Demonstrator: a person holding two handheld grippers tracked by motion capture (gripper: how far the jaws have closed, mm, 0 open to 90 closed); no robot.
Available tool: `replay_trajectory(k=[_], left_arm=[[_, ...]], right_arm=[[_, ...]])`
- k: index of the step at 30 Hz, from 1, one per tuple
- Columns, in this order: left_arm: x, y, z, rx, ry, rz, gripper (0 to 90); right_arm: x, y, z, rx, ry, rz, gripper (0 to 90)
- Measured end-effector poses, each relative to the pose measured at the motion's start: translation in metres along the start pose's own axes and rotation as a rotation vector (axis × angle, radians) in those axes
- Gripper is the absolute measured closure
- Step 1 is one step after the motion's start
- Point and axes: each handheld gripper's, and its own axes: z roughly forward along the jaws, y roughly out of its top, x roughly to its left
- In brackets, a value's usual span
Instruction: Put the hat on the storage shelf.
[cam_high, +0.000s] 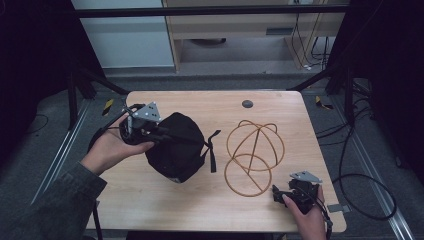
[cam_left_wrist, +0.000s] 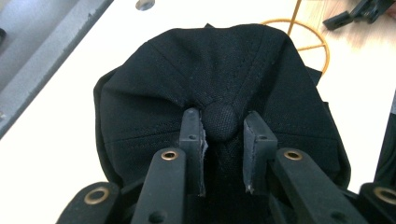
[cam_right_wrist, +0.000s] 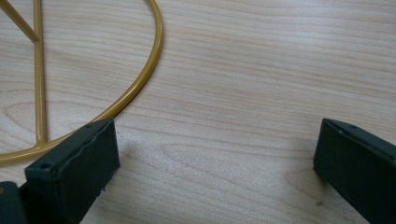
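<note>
A black cap (cam_high: 177, 147) lies crumpled on the wooden table (cam_high: 150, 205), left of centre. My left gripper (cam_high: 162, 134) comes in from the left, its jaws shut on the cap's top button (cam_left_wrist: 219, 120), and the fabric (cam_left_wrist: 219, 70) puckers around the grip (cam_left_wrist: 223, 126). A gold wire cap stand (cam_high: 252, 155) sits to the right of the cap, a domed cage above a ring base. Down on the table at the front right, my right gripper (cam_high: 277, 192) is open beside the stand's ring (cam_right_wrist: 140, 79), with bare wood between its jaws (cam_right_wrist: 217, 140).
A round grommet (cam_high: 247, 104) is set in the table near the far edge. The cap's strap (cam_high: 212, 150) trails toward the wire stand. Cables (cam_high: 365, 190) lie on the floor to the right, and black frame posts (cam_high: 345, 85) stand at the far corners.
</note>
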Motion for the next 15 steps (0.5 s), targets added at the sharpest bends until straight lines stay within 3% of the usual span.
replay_trajectory(k=[5,15], left_arm=[[-0.002,0.007,-0.011,-0.037,0.007,0.001,73.0],[-0.008,0.018,-0.026,-0.065,0.021,0.024,73.1]], right_arm=[[0.0,0.0,0.0,0.0,0.0,0.001,0.3],[0.0,0.0,0.0,0.0,0.0,0.0,0.4]])
